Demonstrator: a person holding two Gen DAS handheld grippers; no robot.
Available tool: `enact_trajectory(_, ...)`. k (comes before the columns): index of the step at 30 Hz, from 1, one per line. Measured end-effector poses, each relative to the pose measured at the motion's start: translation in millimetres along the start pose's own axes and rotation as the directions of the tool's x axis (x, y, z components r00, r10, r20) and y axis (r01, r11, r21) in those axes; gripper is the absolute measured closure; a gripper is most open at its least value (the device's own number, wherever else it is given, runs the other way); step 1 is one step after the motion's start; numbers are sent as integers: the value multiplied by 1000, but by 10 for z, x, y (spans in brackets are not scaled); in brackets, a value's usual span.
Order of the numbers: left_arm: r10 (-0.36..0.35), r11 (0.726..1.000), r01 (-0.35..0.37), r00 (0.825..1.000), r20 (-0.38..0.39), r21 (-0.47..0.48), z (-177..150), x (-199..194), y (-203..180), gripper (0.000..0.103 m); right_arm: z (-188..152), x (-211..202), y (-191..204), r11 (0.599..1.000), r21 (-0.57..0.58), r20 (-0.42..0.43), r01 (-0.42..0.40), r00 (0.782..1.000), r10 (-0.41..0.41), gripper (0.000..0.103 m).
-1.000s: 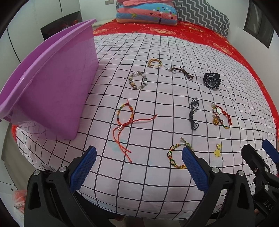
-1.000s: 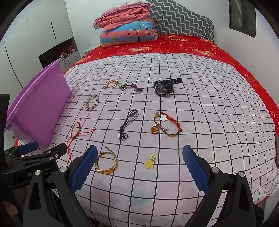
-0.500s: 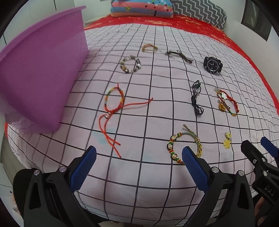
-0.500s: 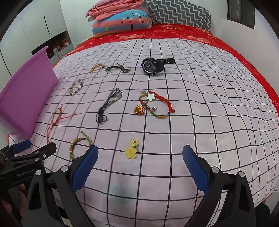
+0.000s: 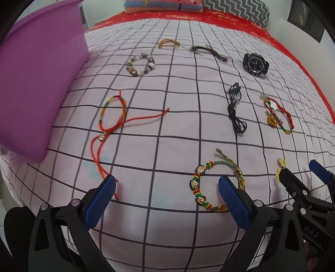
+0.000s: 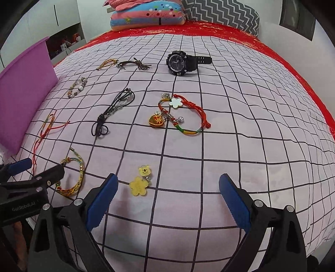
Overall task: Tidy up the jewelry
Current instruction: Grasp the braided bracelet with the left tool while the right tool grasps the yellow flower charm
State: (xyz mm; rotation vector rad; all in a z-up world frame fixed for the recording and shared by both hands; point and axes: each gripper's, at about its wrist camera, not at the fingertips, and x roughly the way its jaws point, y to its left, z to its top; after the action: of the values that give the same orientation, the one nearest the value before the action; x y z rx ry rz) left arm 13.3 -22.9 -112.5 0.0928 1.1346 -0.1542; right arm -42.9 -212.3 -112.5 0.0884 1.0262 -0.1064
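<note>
Jewelry lies spread over a pale sheet ruled in a black grid, on a bed whose red cover shows along the far and right edges; pillows are stacked at the head. A purple bin stands on the sheet's left edge, its wall rising beside the nearest pieces.

The left gripper hangs over the near edge with its blue pads spread wide and nothing between them; a beaded bracelet lies just beside its right pad, partly hidden by it; the loose tail of a red cord bracelet runs down to its left pad. The right gripper is just as wide open and empty, over the near edge further right; a yellow charm lies just ahead of its left pad.

In the middle row, a black cord lies between the red cord bracelet and a red bracelet with a white flower; in the far row, a stone bracelet is nearest the bin, then a gold cord loop, a brown cord and a black watch.

The pieces lie apart from one another, with bare grid between the rows; the right half of the sheet, beyond the flower bracelet and the watch, is bare out to the red cover; the two grippers sit close side by side, the right one's tips showing at the lower right of the left view.
</note>
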Motion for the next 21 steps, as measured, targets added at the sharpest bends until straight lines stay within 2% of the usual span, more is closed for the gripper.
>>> enact_trajectory(5, -3, 998, 5, 1000, -21, 57, -39, 78, -109, 6, -15, 73, 1, 1000, -8, -13, 2, 1000, -3, 10)
enact_trajectory(9, -29, 999, 30, 999, -22, 27, -62, 100, -63, 6, -26, 112, 1, 1000, -10, -18, 3, 1000, -3, 11)
enact_trajectory(17, -20, 999, 22, 999, -37, 40, -49, 143, -70, 5, -45, 175, 10, 1000, -24, -22, 4, 1000, -4, 11)
enact_trajectory(18, -22, 999, 23, 999, -31, 37, -55, 140, -68, 5, -46, 176, 15, 1000, -29, -19, 4, 1000, -4, 14)
enact_trajectory(21, -27, 999, 28, 1000, -9, 37, -66, 140, -65, 5, -45, 196, 27, 999, -35, -20, -3, 1000, 2, 16)
